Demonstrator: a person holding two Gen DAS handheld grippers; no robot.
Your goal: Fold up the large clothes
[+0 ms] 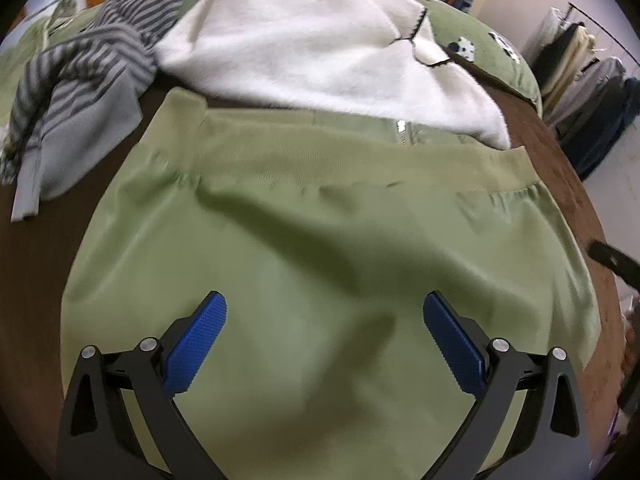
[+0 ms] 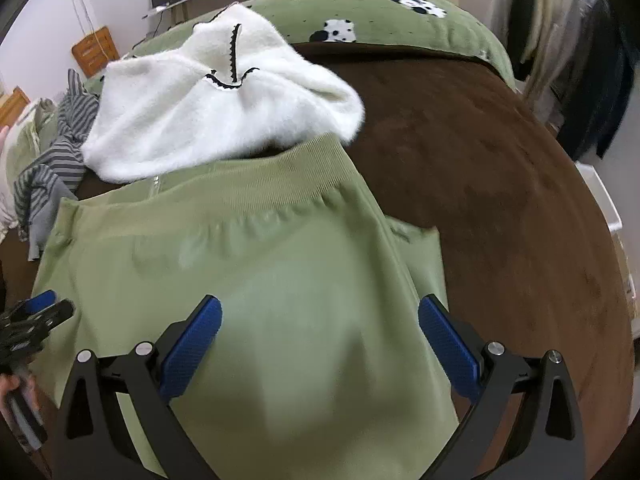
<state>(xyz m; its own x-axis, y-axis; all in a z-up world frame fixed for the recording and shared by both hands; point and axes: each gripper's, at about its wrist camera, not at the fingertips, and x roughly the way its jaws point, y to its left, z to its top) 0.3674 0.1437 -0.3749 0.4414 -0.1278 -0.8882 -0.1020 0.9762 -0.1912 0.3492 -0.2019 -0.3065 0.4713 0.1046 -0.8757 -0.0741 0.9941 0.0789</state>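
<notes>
A light green zip jacket lies spread flat on the brown bed cover, its ribbed hem and zipper at the far side; it also shows in the right wrist view. My left gripper hovers open and empty above the jacket's middle. My right gripper hovers open and empty above the jacket's right part, near its right edge. The left gripper's tip shows at the far left of the right wrist view.
A white fluffy sweater lies over the jacket's far edge. A grey striped garment lies at the far left. The brown cover extends to the right. A green spotted blanket lies behind. Hanging clothes stand at the right.
</notes>
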